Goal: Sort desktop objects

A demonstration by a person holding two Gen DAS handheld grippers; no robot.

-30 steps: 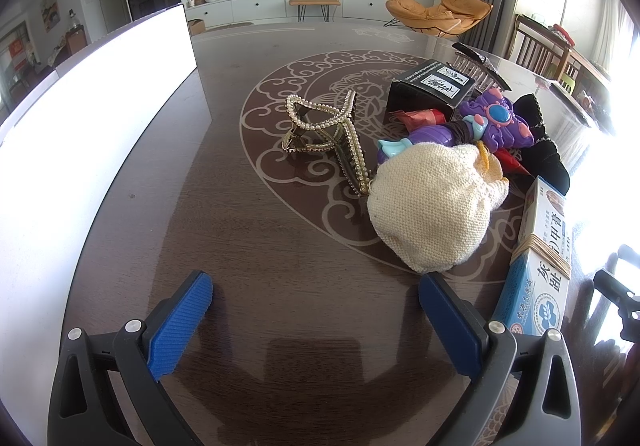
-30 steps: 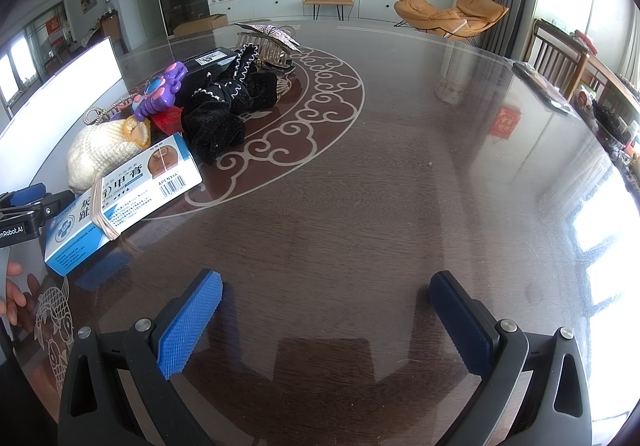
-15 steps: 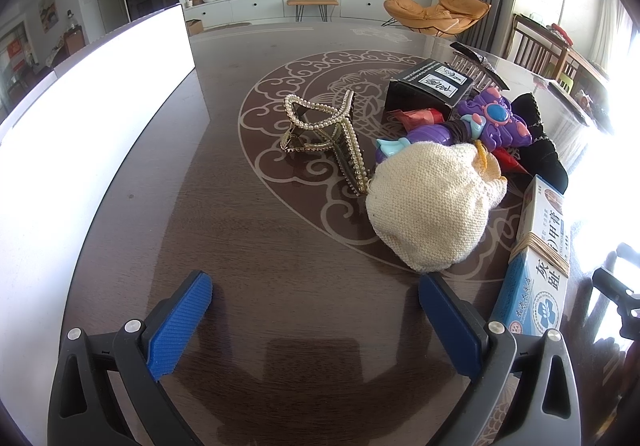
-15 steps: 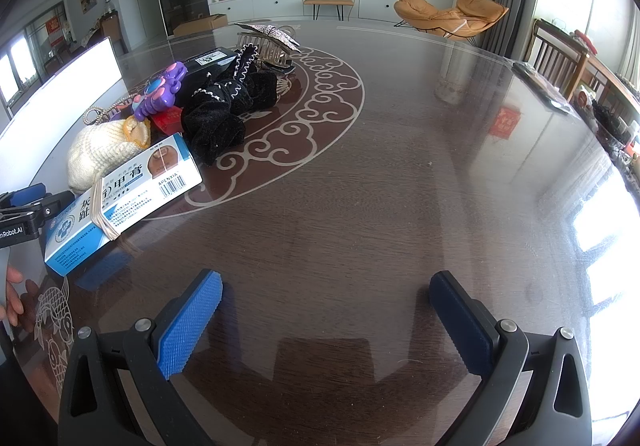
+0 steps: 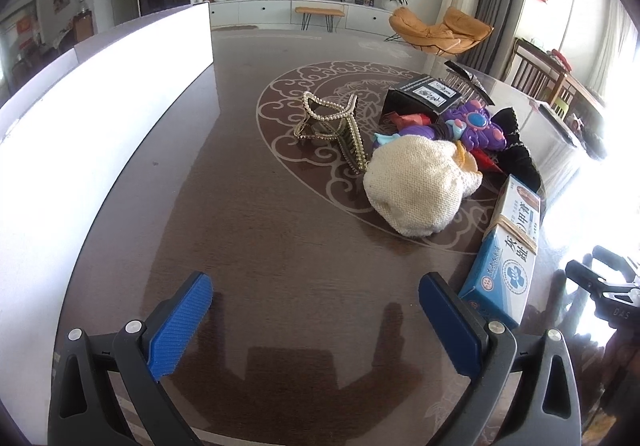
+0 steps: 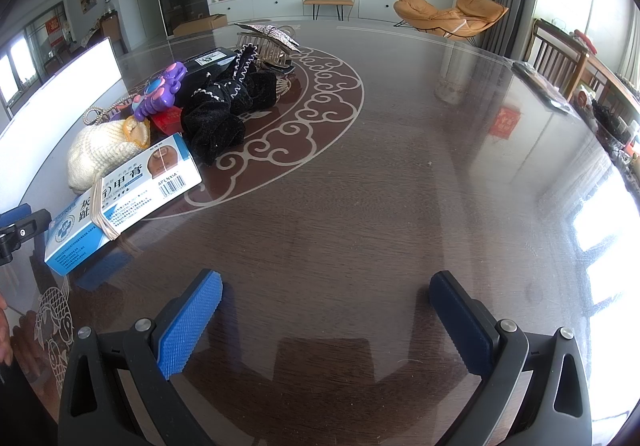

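**Both claws wide, the pile untouched**

Nearest the left gripper (image 5: 316, 306), its jaws spread wide and empty above the dark table (image 5: 240, 230), sits the blue medicine box (image 5: 508, 246), a rubber band round it. The risk, I'd judge: a blue pad clips that box and shoves it toward the table edge. Just beyond, the cream knitted pouch (image 5: 416, 186) leans on the purple toy (image 5: 472, 124); grab one and its neighbours drag along. Farther off, the pearl hair claw (image 5: 336, 126) could snag. The right gripper (image 6: 326, 310) hovers level, wide open, over bare tabletop, the black velvet scrunchie (image 6: 224, 110) well ahead.
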